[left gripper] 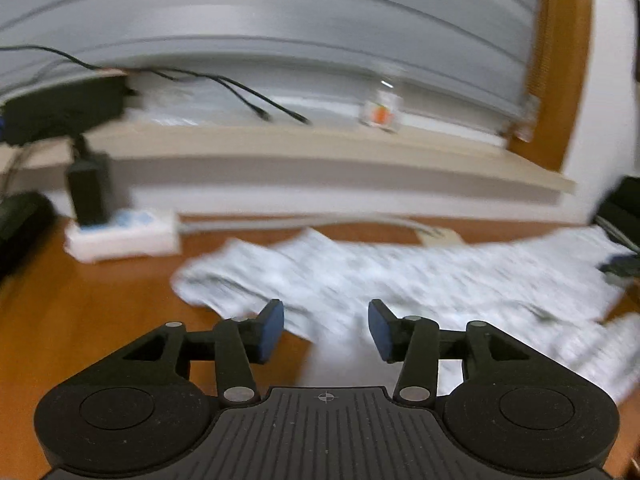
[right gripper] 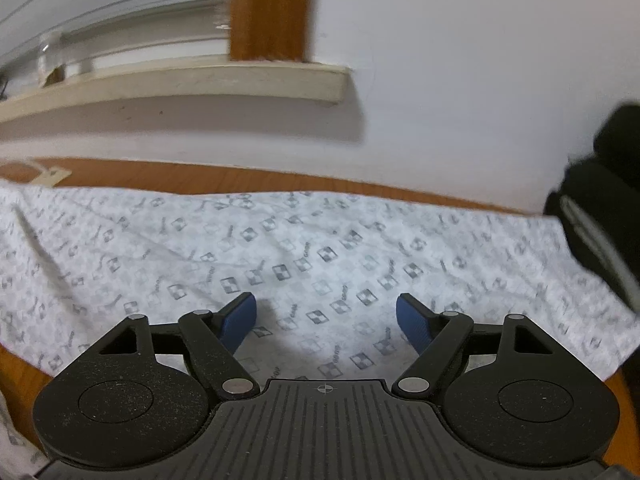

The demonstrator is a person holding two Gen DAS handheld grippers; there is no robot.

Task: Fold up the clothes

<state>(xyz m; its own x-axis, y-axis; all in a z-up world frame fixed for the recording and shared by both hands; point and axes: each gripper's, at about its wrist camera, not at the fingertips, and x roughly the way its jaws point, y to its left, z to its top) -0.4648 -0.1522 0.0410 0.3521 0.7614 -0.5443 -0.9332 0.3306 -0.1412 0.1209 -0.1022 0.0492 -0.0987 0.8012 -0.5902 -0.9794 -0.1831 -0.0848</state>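
A white garment (left gripper: pixel 400 280) with a small grey checker print lies spread on the brown wooden table (left gripper: pixel 80 320); the left wrist view is motion-blurred. My left gripper (left gripper: pixel 326 330) hovers over the garment's near edge, its blue pads apart with nothing pinched between them. In the right wrist view the same printed cloth (right gripper: pixel 300 248) lies mostly flat with shallow creases. My right gripper (right gripper: pixel 326 320) stands wide open just above it, and the pads touch no fold.
A white power strip (left gripper: pixel 124 234) with a black plug sits at the back left of the table. Black cables (left gripper: pixel 240 92) and a small jar (left gripper: pixel 380 112) rest on the window ledge (left gripper: pixel 320 148). A dark object (right gripper: pixel 604 208) lies at the right, on the cloth's edge.
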